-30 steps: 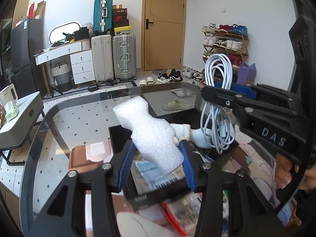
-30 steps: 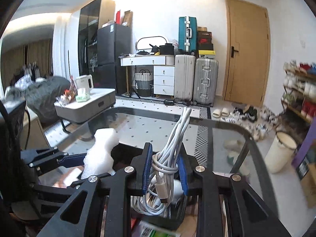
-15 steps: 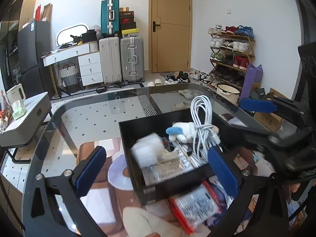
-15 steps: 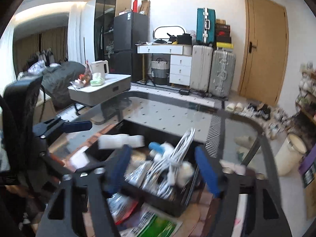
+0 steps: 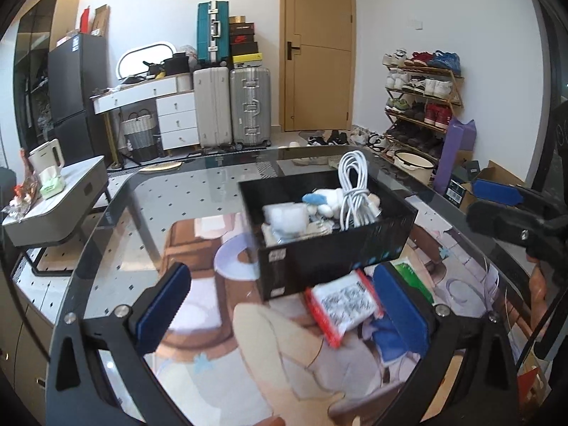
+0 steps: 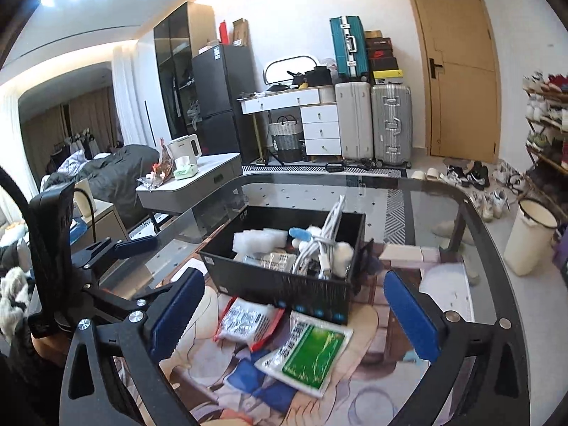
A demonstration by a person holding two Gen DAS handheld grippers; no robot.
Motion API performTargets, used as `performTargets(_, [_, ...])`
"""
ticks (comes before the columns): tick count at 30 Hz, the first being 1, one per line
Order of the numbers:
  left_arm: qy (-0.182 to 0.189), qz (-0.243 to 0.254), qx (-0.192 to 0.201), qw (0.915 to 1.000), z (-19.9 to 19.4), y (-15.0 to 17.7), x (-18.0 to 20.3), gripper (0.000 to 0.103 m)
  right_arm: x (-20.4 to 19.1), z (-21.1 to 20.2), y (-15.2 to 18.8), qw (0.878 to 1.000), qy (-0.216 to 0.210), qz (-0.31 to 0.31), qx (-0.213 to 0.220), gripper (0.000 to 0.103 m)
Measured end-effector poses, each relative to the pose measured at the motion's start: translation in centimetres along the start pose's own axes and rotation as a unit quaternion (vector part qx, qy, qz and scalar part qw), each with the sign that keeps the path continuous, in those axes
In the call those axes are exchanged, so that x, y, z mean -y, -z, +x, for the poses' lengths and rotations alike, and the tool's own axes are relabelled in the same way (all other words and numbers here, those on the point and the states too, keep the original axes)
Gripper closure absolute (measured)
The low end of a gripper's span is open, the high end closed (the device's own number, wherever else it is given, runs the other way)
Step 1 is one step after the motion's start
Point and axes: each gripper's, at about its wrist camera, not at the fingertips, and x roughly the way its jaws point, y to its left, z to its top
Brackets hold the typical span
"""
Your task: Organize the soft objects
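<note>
A black box [image 5: 330,252] [image 6: 277,277] stands on the glass table. In it lie a white foam piece [image 5: 287,216] [image 6: 259,240], a coiled white cable [image 5: 353,191] [image 6: 328,234] and a small white plush with a blue part [image 5: 321,200] [image 6: 301,234]. My left gripper [image 5: 280,305] is open and empty, held above the table in front of the box. My right gripper [image 6: 294,314] is open and empty, also in front of the box. In front of the box lie a red-edged packet [image 5: 342,307] [image 6: 245,321], a green packet [image 6: 309,351] and a blue item [image 6: 254,376].
The glass table [image 5: 149,198] lies over a printed mat. A grey side table [image 5: 53,198] with a kettle stands to the left. Suitcases [image 5: 230,106], a door and a shoe rack [image 5: 419,96] stand at the back. A white bin [image 6: 529,238] is on the floor at the right.
Both grippers opened and let go: the foam piece and the cable coil dropped into the black box. Both grippers then pulled back from the box.
</note>
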Motion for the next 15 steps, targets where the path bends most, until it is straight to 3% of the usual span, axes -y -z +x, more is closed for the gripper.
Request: performTargets(15, [-0.023,-0.036,-0.029,0.9987,-0.1,2.5,-1.4,0.000,2.2,-1.1,4.3,0.998,0.023,0.048,-0.043,0.001])
